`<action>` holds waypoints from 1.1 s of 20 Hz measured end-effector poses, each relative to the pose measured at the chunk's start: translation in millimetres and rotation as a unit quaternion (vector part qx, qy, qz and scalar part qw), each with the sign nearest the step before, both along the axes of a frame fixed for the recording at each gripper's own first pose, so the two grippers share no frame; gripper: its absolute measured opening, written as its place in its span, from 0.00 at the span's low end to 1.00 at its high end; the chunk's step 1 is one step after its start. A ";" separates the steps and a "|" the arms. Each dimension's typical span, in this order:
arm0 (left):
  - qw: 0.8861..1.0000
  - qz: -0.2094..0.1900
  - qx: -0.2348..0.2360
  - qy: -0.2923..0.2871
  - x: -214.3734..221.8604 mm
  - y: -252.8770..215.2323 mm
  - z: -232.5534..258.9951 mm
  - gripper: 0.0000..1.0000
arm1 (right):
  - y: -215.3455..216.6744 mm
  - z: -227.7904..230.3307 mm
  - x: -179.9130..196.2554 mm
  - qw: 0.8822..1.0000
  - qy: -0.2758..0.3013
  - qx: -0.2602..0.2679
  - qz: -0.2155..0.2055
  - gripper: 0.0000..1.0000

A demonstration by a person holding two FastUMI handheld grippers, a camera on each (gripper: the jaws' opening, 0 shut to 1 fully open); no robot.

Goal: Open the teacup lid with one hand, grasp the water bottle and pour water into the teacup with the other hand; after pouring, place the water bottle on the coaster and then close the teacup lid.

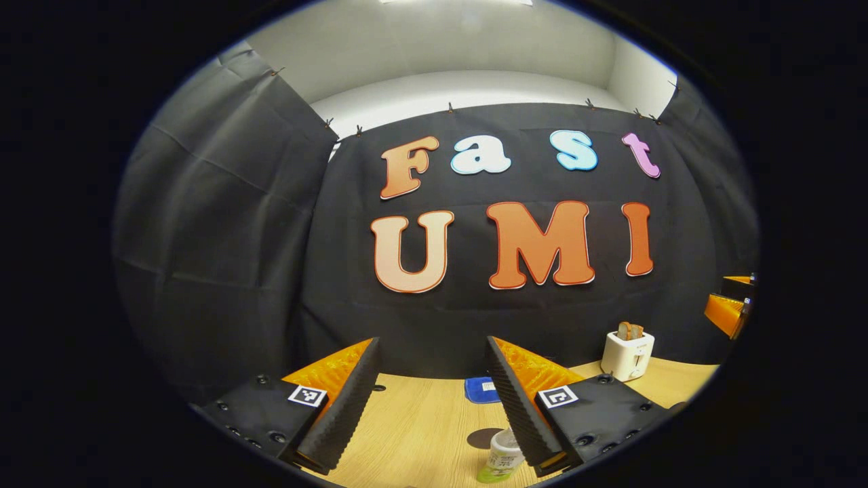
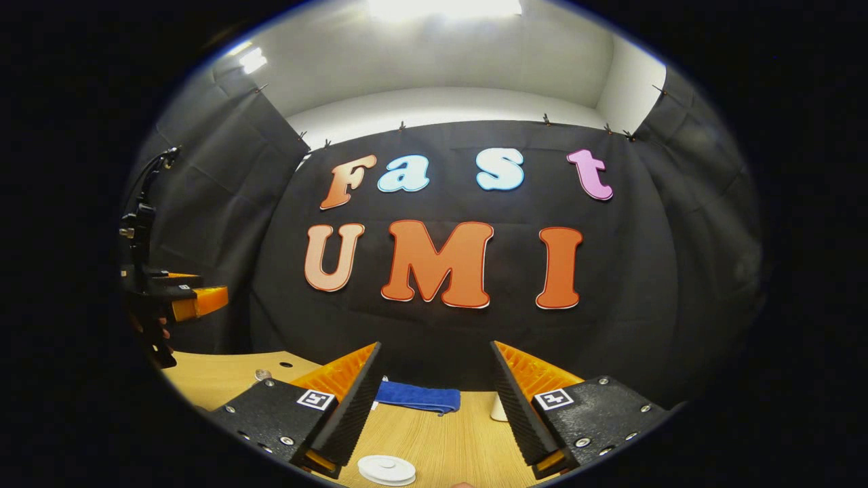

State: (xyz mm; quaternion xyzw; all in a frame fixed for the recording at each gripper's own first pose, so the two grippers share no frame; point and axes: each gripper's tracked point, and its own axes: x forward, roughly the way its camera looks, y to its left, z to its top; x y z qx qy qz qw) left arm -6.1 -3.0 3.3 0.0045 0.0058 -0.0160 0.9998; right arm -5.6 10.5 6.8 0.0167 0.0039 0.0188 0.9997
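A: Left gripper view, nearest first. Left gripper is held above the table, jaws spread wide, nothing between them. My read: it is raised and level because no grasp has begun.

B: And the bottle?

A: One water bottle, white cap up, stands low in that view just beside the inner edge of the right-hand finger, not between the fingers. Whether it touches that finger I cannot tell. Just behind it, one dark round disc lies flat on the wood; I take it for the coaster, placed near so the bottle has a short way to go.

B: Farther back?

A: One blue cloth at the table's rear, then one white toaster with toast in its slot, well apart to the right. At the far right edge, the other gripper's body.

B: Right gripper view?

A: Right gripper also gapes wide and empty, above the table. Nearest, one white round lid with a small knob lies low between its fingers' lines. Likely the teacup lid, cup beneath hidden.

B: Beyond that?

A: A white object half hidden behind the right-hand finger; cannot name it. The blue cloth again behind. Far left, the left gripper in a hand.

B: Tally?

A: Two grippers, one bottle, one lid, one disc, one cloth, one toaster.
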 end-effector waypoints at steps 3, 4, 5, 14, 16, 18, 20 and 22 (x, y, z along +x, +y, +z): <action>0.999 -0.035 -0.009 0.009 -4.4 -16.0 -2.3 0.99 | -1.0 0.4 -5.6 1.000 0.006 0.009 0.007 0.92; 0.999 -0.046 -0.011 0.012 -5.4 -22.5 -4.2 0.99 | -2.2 -1.0 -7.1 1.000 0.009 0.009 0.007 0.92; 0.998 -0.058 -0.017 0.016 -8.3 -28.5 -6.1 0.99 | -3.3 -2.6 -9.2 1.000 0.011 0.007 0.008 0.92; 0.991 -0.111 -0.035 0.063 -23.3 -61.0 -53.7 0.98 | 20.8 -62.3 -11.3 0.996 0.074 0.014 0.053 0.92; 0.990 -0.122 -0.027 0.067 -30.0 -67.9 -65.4 0.99 | 28.3 -81.7 -10.8 0.994 0.089 0.018 0.064 0.92; 0.988 -0.132 -0.017 0.072 -34.9 -74.3 -80.6 0.98 | 34.0 -104.4 -7.4 0.991 0.107 0.021 0.071 0.92; 0.987 -0.139 -0.012 0.083 -40.1 -80.7 -94.7 0.99 | 37.9 -130.9 -2.7 0.988 0.134 0.021 0.075 0.92; 0.986 -0.141 -0.006 0.092 -41.3 -84.4 -107.7 0.98 | 44.0 -151.8 -2.5 0.984 0.155 0.024 0.082 0.92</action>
